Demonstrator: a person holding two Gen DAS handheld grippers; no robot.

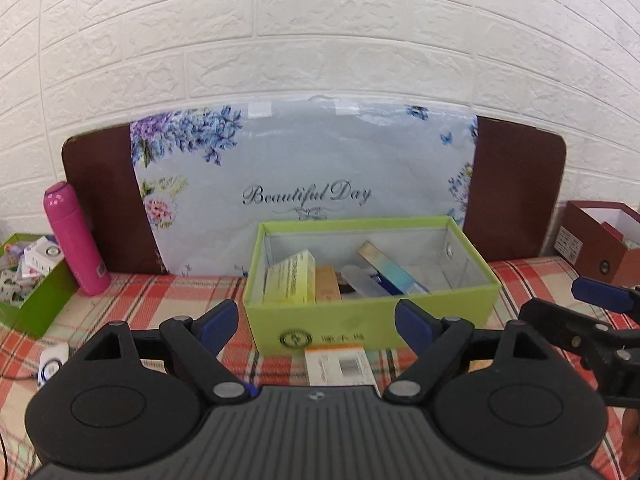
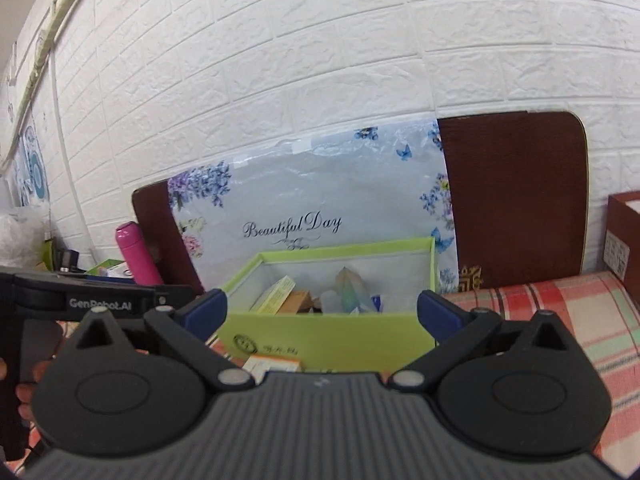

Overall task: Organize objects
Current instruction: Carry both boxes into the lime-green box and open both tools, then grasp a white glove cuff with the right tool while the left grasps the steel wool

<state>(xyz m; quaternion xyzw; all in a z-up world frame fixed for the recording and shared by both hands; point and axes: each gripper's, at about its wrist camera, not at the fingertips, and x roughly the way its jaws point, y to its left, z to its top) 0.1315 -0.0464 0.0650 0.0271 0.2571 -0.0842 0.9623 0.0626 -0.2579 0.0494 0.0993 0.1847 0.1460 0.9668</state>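
A lime-green open box [image 1: 372, 320] stands on the plaid cloth in front of me; it also shows in the right wrist view [image 2: 328, 336]. Inside lie a yellow carton [image 1: 290, 280], a brown carton [image 1: 328, 284] and a blue-white tube box [image 1: 390, 270]. A white-orange carton [image 1: 340, 364] lies flat on the cloth just before the box, also seen in the right wrist view [image 2: 272, 364]. My left gripper [image 1: 318, 322] is open and empty, close to the box front. My right gripper [image 2: 322, 310] is open and empty, at the box's near wall.
A pink bottle [image 1: 76, 240] stands at the left beside a green box of small items [image 1: 28, 280]. A brown box [image 1: 600, 240] stands at the right. A floral pillow [image 1: 304, 184] leans on a brown headboard [image 1: 516, 188] behind.
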